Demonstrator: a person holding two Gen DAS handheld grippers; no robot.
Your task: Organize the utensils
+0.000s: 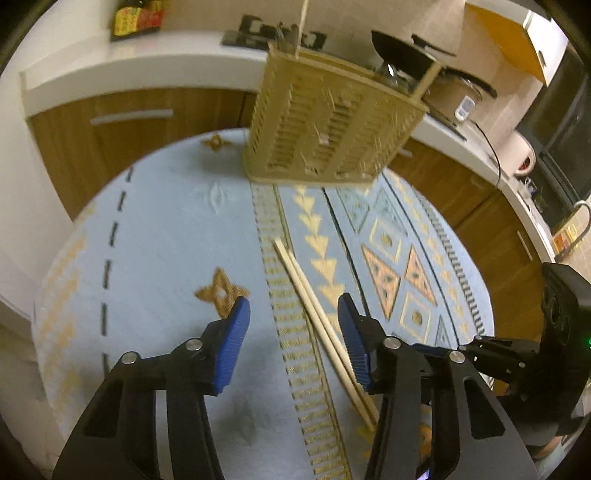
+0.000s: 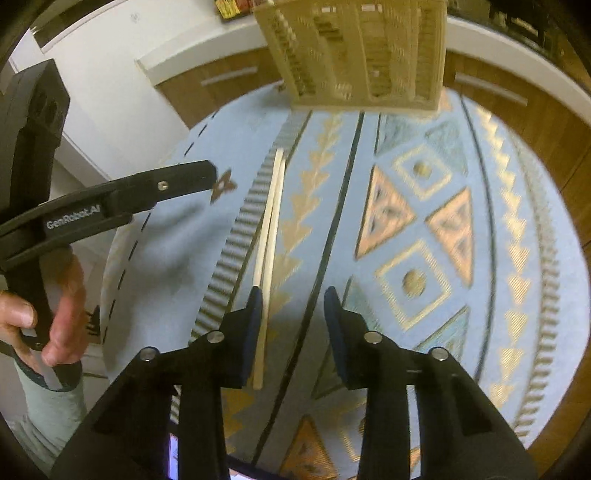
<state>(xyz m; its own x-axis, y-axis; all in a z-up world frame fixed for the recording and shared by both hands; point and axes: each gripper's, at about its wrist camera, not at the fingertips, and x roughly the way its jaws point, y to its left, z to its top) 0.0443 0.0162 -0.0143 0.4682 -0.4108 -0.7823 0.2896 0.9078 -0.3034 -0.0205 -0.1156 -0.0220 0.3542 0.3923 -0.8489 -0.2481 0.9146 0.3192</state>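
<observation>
Two chopsticks (image 1: pixel 317 325) lie side by side on the patterned tablecloth (image 1: pixel 166 240), near one slatted holder (image 1: pixel 328 122). Both the left gripper (image 1: pixel 293 321) and right gripper (image 2: pixel 293 306) stand partly open, gripping nothing.

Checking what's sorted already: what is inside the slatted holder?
One chopstick sticks up from the holder; anything lower is hidden behind its slats.
</observation>
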